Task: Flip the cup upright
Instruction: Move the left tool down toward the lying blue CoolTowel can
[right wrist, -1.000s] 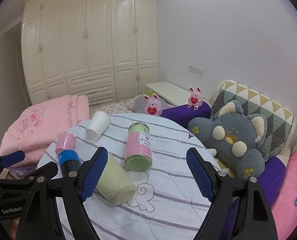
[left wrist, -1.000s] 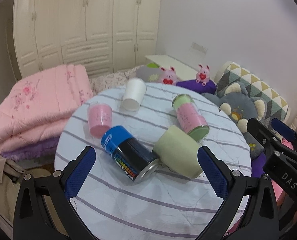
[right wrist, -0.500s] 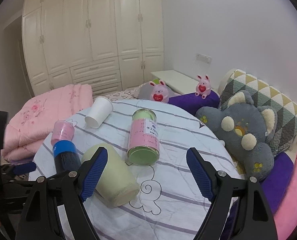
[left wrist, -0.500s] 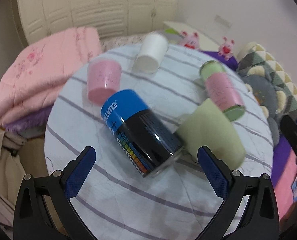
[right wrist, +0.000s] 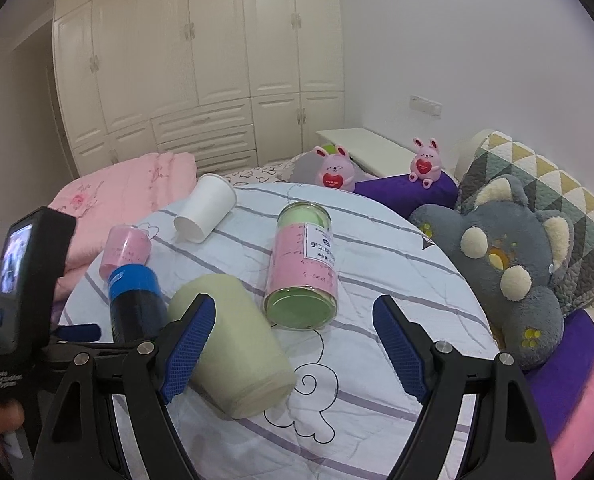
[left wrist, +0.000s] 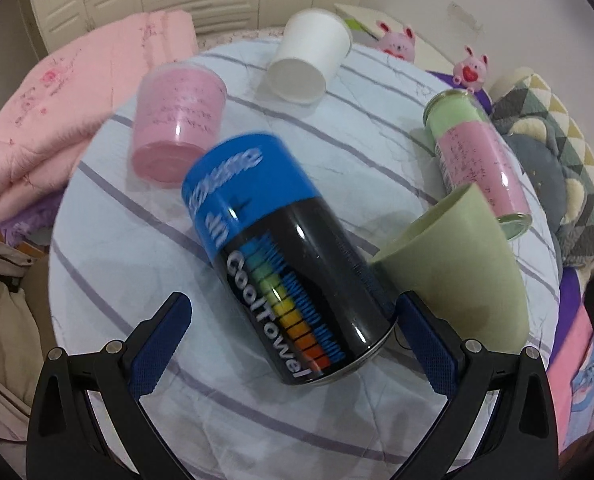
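Five containers lie on their sides on the round striped-cloth surface [left wrist: 257, 420]: one pale green plastic cup [left wrist: 453, 276], one white paper cup [left wrist: 309, 60], one pink translucent cup [left wrist: 177, 120], one pink-and-green labelled canister [left wrist: 477, 152] and one blue-and-black can [left wrist: 281, 264] reading "CoolTowel". The pale green cup, plain and tapered, sits at centre right of the left view, touching the can. The left gripper [left wrist: 293, 352] jaws stand wide around the can's base. The right gripper [right wrist: 293, 352] jaws are wide, holding nothing.
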Tool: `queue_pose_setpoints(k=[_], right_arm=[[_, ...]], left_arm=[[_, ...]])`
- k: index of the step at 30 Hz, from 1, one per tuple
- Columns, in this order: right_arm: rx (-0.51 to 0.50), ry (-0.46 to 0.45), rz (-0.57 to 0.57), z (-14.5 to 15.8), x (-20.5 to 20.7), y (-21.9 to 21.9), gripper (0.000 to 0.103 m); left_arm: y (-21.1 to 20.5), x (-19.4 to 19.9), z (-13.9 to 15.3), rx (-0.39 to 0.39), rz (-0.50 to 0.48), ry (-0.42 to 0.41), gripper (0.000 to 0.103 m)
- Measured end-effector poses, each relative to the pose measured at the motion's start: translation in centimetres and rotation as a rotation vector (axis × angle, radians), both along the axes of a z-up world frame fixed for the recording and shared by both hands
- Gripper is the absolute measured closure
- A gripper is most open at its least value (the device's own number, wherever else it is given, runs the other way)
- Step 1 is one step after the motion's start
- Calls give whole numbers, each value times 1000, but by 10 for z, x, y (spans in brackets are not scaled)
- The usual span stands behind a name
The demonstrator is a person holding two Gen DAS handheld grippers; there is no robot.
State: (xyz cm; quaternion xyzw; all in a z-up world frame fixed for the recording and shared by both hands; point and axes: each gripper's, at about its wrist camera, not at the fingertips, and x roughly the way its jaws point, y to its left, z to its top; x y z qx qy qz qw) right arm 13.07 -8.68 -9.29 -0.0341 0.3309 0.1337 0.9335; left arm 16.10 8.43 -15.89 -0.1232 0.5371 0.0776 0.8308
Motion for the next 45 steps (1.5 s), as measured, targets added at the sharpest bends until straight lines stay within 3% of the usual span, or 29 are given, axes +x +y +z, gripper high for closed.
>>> queue_pose_setpoints(k=[2,7,16,28,34,38,45], right_arm=[[-1,-2,-1,0,0,0,20],[0,0,-15,0,0,-4,20],[-5,15,-27,-4,-6,-10,20],[-39,53,-53,-13,-39,-13,20],[-46,83,-64,-19,-54,-10,20],[12,119,-58,-18,-58,-11,20],[214,317,1,-28,-49,-4,20]], left_arm=[[0,2,-5,5,9,18,1],[-5,2,-9,19,-42,20,23],[-5,-22,-5,8,-176,-13,24],[-49,-85,0,85,-476,-32,23],[-52,-104,0,111,-524,-32,23],[-48,-107,-1,145,-537,-29,17],[-36,-119,3,141,-509,-45,10]])
